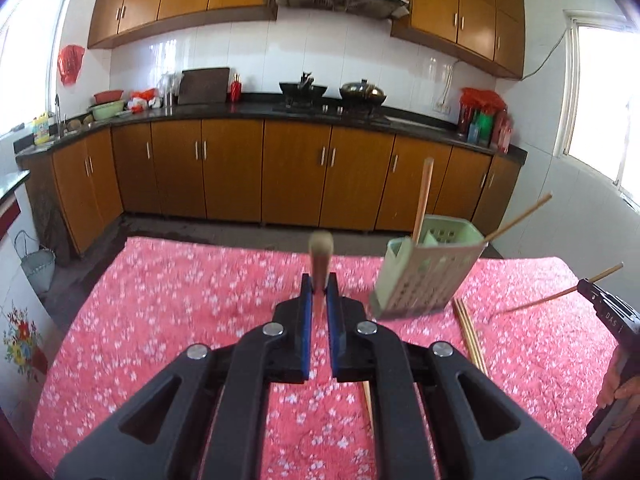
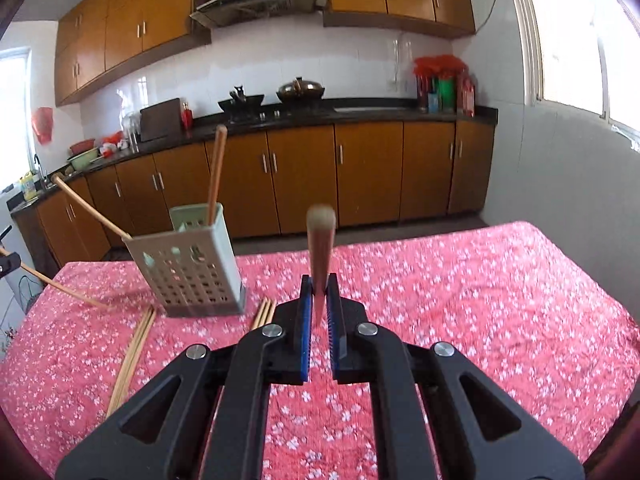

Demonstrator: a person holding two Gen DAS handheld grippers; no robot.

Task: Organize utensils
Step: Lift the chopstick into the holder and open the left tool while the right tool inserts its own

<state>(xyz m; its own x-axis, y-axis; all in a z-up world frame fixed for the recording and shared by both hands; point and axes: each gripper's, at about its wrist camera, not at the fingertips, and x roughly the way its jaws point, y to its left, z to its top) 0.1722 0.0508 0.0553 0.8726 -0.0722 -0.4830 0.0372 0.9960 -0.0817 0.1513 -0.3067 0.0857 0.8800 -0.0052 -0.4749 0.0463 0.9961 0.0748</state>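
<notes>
A pale green perforated utensil holder stands on the red floral tablecloth, with chopsticks sticking up out of it. My left gripper is shut on a wooden chopstick that points away from the camera, left of the holder. My right gripper is shut on another wooden chopstick, right of the holder. Loose chopsticks lie on the cloth near the holder's base. The right gripper also shows at the right edge of the left wrist view.
The table has a red floral cloth, and its far edge lies just behind the holder. More chopsticks lie by the holder. Kitchen cabinets and a counter with woks stand across the floor.
</notes>
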